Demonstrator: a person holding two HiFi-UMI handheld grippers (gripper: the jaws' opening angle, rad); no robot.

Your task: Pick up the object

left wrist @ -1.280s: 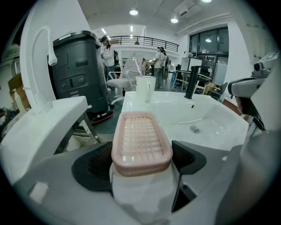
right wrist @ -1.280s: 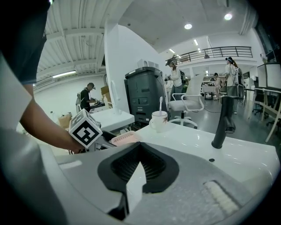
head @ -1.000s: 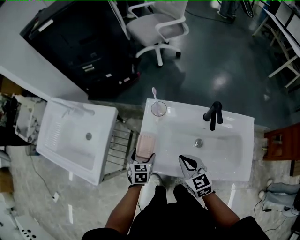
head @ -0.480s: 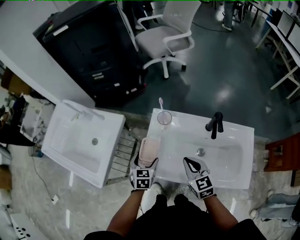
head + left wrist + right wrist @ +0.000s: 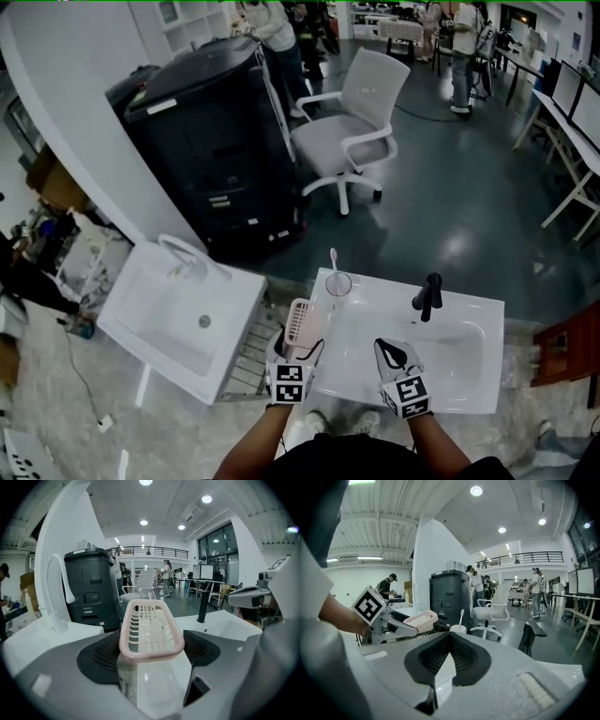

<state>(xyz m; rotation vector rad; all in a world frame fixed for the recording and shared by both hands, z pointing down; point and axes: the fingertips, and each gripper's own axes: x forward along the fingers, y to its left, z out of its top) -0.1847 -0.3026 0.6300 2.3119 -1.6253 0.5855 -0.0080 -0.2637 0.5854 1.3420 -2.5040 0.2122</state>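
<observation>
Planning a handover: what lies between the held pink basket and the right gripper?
Only bare white sink separates pink basket and right gripper, seen in the head view.

Bright ceiling spots [image 5: 476, 490], glare on dark floor [image 5: 457, 246], fisheye edges vignetted, near jaws perhaps soft.

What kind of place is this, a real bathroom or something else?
Probably an open office or lab hall with a mock washroom corner, not a real bathroom. The white sink and a second basin stand free on the floor near an office chair and desks.
</observation>
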